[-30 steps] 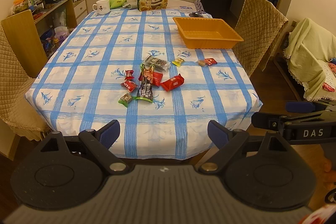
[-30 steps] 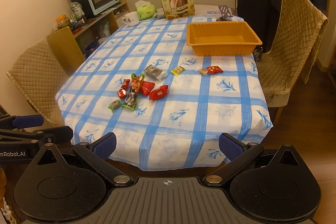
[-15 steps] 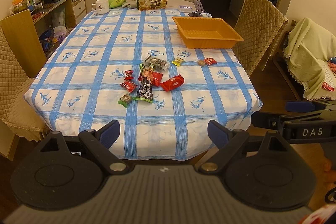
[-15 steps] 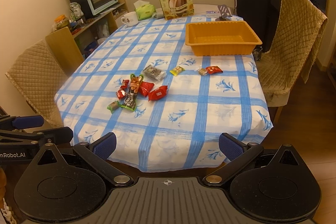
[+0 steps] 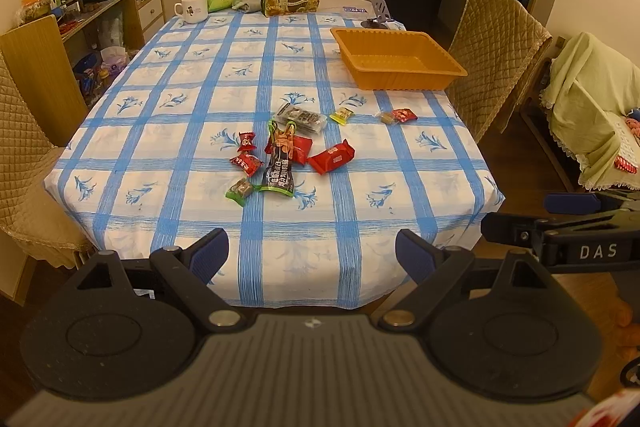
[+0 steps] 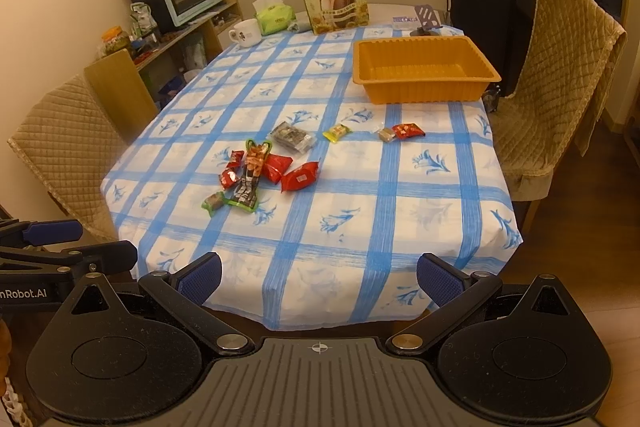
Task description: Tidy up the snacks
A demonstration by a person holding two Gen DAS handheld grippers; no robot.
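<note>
Nothing much has shifted since before: both my left tool and right tool hang released short of the tabletop, where light, crinkly, slippery snacks lie mid-cloth, best pinched across their sealed ends.

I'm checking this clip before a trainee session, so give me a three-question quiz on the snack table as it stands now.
1. True or false: the orange tray already holds snacks.
2. Which lies nearest the tray? A) green-wrapped candy B) small red packet C) long dark snack pack
3. Fill in: both the left gripper and the right gripper are ____ and hold nothing.

Key: 1 false, its visible floor is bare; 2 B; 3 open.
</note>
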